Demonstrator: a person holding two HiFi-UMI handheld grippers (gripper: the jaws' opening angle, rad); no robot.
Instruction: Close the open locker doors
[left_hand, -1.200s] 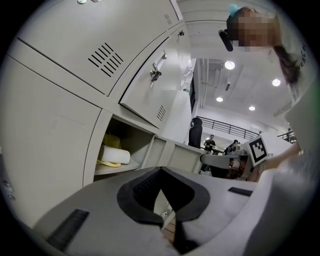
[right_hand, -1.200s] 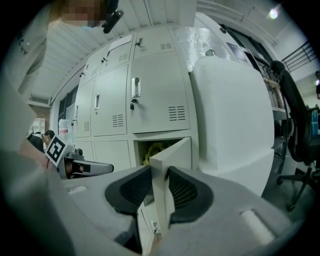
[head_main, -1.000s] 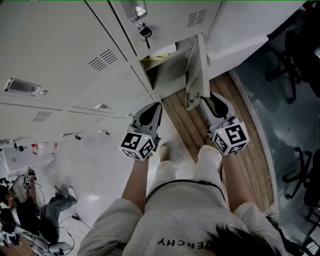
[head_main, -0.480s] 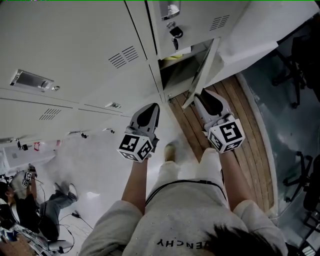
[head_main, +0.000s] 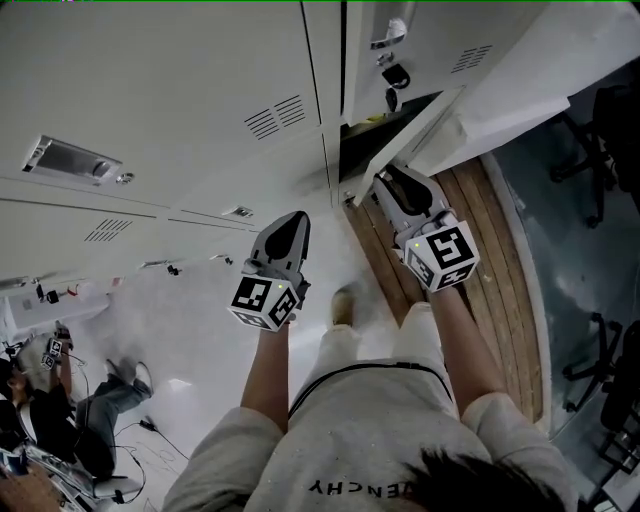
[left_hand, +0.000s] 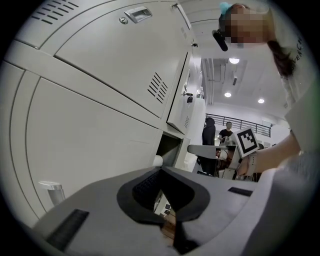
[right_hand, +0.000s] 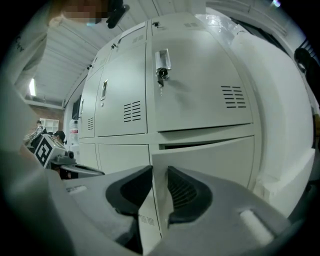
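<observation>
The bottom locker's door (head_main: 405, 145) stands partly open in front of its dark compartment (head_main: 362, 140). In the right gripper view its free edge (right_hand: 210, 160) runs between my jaws. My right gripper (head_main: 385, 178) (right_hand: 159, 172) has just been closing, and both pads now press on that edge. My left gripper (head_main: 297, 218) (left_hand: 161, 170) hangs in front of the closed lockers to the left, fingertips together and holding nothing. From the left gripper view, the open compartment (left_hand: 170, 150) lies ahead.
The locker above has a key in its lock (head_main: 395, 75) (right_hand: 160, 75). A wooden strip of floor (head_main: 480, 250) runs under the right arm. Office chairs (head_main: 600, 130) stand at the right. A white wrapped block (head_main: 540, 70) sits beside the lockers. A person (head_main: 60, 400) sits on the floor at lower left.
The door has swung from wide open to a narrow angle against the locker front. My right gripper moved with its edge toward the lockers. The left gripper kept level beside it.
</observation>
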